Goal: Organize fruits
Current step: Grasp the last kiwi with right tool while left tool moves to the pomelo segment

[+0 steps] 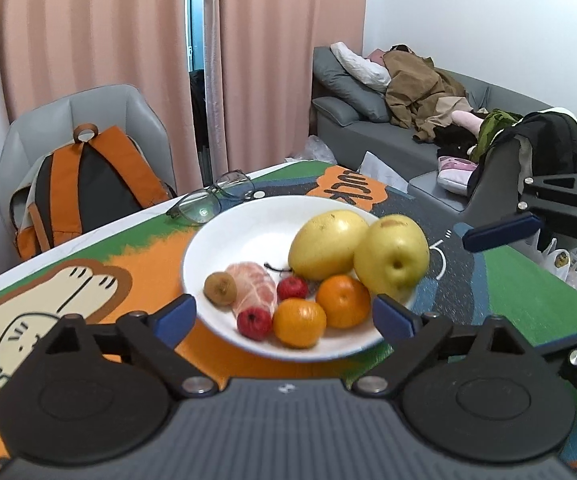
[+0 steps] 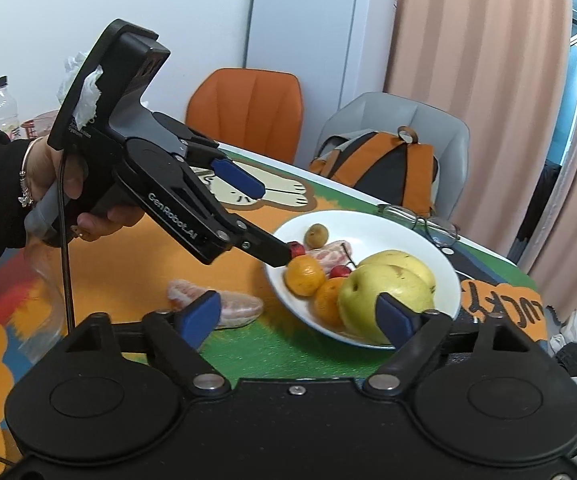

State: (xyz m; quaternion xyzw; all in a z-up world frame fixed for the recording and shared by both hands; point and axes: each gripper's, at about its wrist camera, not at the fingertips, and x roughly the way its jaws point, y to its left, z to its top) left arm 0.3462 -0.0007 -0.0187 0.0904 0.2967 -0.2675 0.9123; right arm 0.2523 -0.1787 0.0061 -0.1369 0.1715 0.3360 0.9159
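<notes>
Segments [image 2: 216, 304] of peeled citrus on the bench [image 2: 136, 256] show only at lower left of the right view; both tools, left [image 1: 284, 314] and right [image 2: 300, 314], released, flank the plate [image 1: 224, 236]; glasses [image 1: 208, 196] behind.

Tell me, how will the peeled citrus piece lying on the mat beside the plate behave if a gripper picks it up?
The peeled citrus piece looks soft and membrane-covered, so it probably squashes or tears under firm pads. Its flattish shape suggests it will not roll.

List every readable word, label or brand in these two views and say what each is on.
"GenRobot.AI": side of the left gripper, white lettering.
"LUCKY", seen rotated: orange patch on the table mat.
"UCK", cut off by the plate: same patch.
Small white print by the gripper's handle: too blurred to read.
Bottle label: unreadable.
</notes>
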